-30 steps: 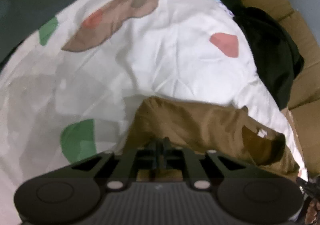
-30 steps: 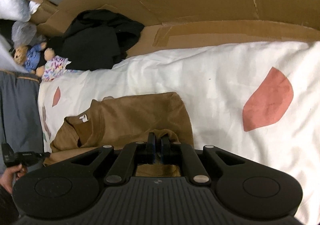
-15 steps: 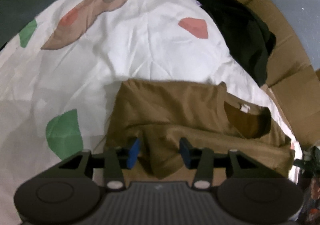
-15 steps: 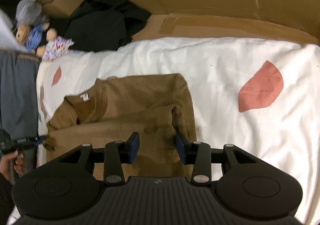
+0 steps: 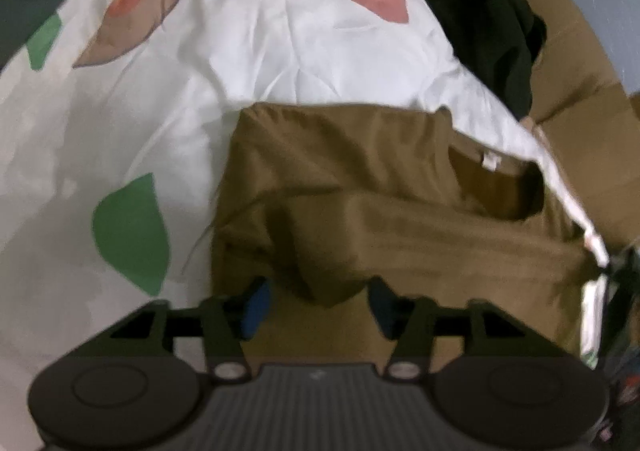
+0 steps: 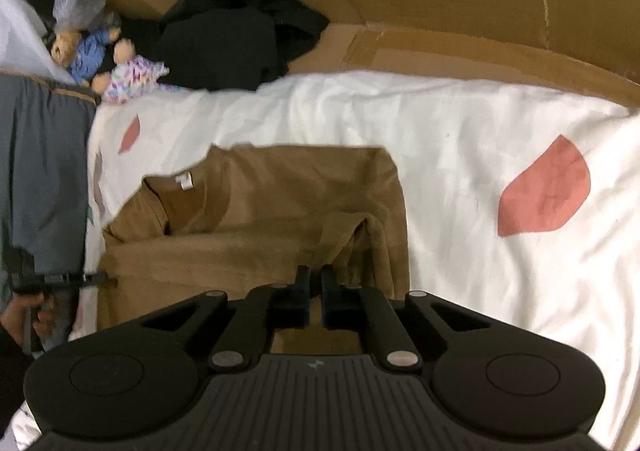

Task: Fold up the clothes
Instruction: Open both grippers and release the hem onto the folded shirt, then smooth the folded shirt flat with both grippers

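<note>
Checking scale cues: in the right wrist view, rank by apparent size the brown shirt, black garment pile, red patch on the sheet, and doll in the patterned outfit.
1. brown shirt
2. black garment pile
3. red patch
4. doll, though it lies farther from the camera, so true size is unsure.

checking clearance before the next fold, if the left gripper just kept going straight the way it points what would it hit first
Most likely the brown shirt: a bunched fold of it sits between the open jaws of the left gripper, which have just been opening. The white patterned sheet shows only farther on. Depth is hard to judge here.

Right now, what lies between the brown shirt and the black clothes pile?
In the right wrist view, only bare white bedsheet separates the brown shirt from the black clothes pile; nothing else lies there.
</note>
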`<action>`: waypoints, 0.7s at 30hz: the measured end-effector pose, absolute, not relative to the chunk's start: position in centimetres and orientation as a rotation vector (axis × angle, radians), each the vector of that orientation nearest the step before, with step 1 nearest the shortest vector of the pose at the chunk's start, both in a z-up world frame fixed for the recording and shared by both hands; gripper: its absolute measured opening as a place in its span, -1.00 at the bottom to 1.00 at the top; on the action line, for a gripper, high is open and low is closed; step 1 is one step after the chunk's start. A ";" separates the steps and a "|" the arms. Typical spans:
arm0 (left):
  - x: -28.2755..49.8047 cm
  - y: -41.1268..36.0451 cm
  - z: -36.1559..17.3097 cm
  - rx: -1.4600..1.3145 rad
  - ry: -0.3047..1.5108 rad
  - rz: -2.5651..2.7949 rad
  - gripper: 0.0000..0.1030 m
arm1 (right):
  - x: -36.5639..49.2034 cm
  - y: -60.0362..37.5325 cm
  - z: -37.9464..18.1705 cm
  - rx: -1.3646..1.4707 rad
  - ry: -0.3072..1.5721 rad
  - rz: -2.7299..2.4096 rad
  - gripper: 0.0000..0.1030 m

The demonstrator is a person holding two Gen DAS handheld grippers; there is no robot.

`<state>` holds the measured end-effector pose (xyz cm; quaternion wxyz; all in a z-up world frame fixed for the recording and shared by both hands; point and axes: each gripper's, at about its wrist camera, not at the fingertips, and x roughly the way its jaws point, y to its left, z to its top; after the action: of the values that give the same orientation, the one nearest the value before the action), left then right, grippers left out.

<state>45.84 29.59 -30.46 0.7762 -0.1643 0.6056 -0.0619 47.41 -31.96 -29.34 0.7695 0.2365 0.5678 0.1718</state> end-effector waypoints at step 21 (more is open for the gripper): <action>54.8 30.8 -28.6 -0.025 1.258 -0.131 -0.96 | 51.6 -35.1 -31.4 0.828 1.154 0.237 -0.93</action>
<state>54.80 30.85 -28.64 0.8066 -0.0115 0.5878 -0.0613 51.60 -35.13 -31.40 0.7519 0.3791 0.5284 0.1085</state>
